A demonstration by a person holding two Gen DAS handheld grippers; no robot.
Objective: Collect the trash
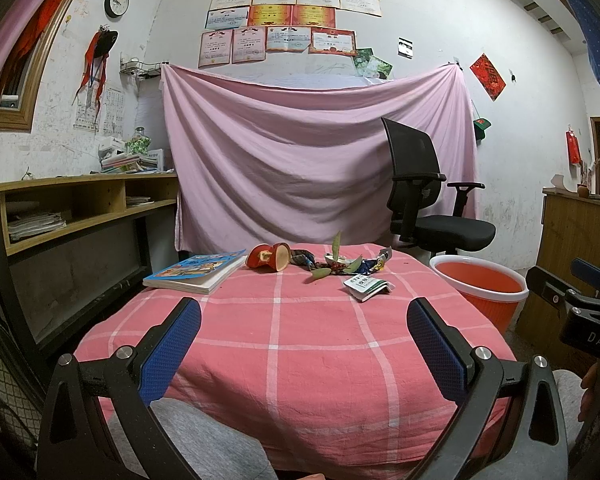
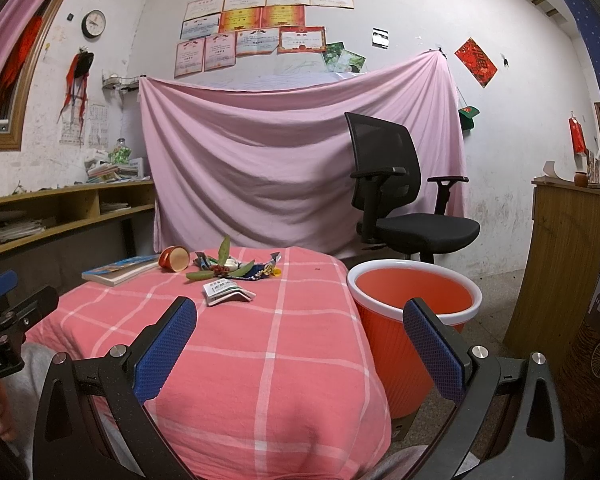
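Both grippers sit low at the near edge of the table, jaws spread wide and holding nothing: the left gripper (image 1: 304, 338) aims at the middle of the pink checked cloth (image 1: 300, 360), the right gripper (image 2: 300, 338) straddles the table's right edge with the bin just beyond.

Nothing of the task looks done. The orange bin (image 2: 414, 300), standing on the floor at about two o'clock from the right gripper, shows only its bare inside as far as the view reaches. All the trash lies at the far end of the table, roughly twelve o'clock from the left gripper: a white and green packet (image 1: 366, 286) nearest, then a heap of leaves and crumpled wrappers (image 1: 340, 264), and an apple core in two red pieces (image 1: 270, 257) at eleven o'clock. A book (image 1: 196, 272) lies at ten o'clock, apart from the heap.

Judging by this, each piece has yet to be picked up and carried right to the bin; both arms seem held back at rest.
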